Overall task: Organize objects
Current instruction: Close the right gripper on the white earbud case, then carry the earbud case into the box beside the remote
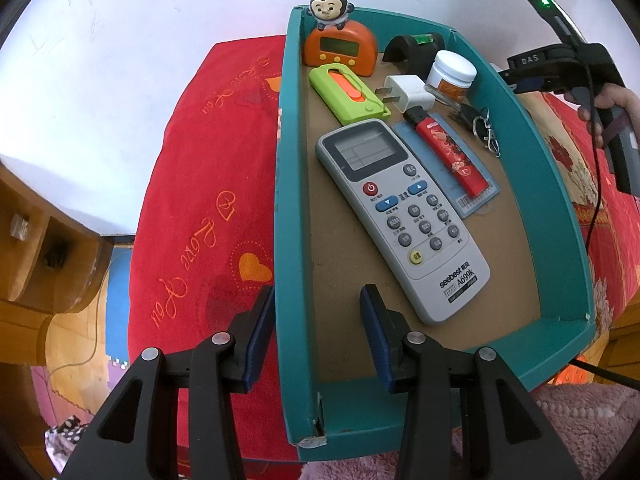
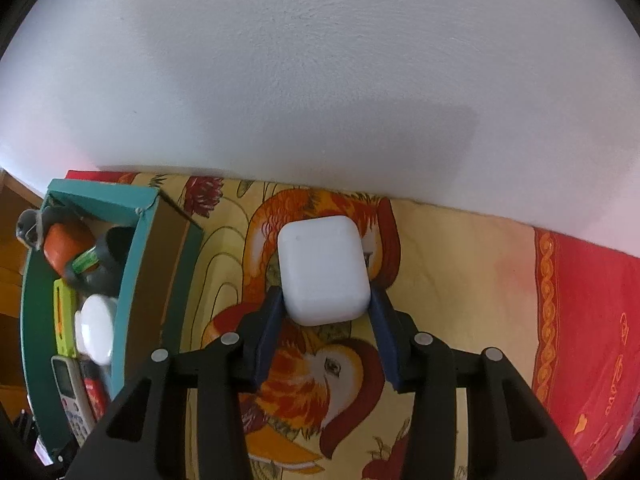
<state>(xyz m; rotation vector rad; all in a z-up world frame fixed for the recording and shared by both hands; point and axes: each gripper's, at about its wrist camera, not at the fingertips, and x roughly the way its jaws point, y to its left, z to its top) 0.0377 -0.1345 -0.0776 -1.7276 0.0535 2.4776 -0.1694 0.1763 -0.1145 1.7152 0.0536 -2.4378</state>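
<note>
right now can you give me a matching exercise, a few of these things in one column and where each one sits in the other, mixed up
Things:
1. orange digital clock with monkey figure
2. white rounded earbud case
3. red lighter
4. grey remote control

Places:
A. between the right gripper's fingers, over the bird-print cloth
B. far end of the teal cardboard box
C. on a pale blue card in the box
D. on the box floor, nearest the left gripper

Pairs: 1-B, 2-A, 3-C, 4-D

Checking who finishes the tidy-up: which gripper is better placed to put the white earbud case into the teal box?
Right. The right gripper already has the white earbud case between its pads, beside the teal box. The left gripper is clamped on the box wall, steadying it.
</note>
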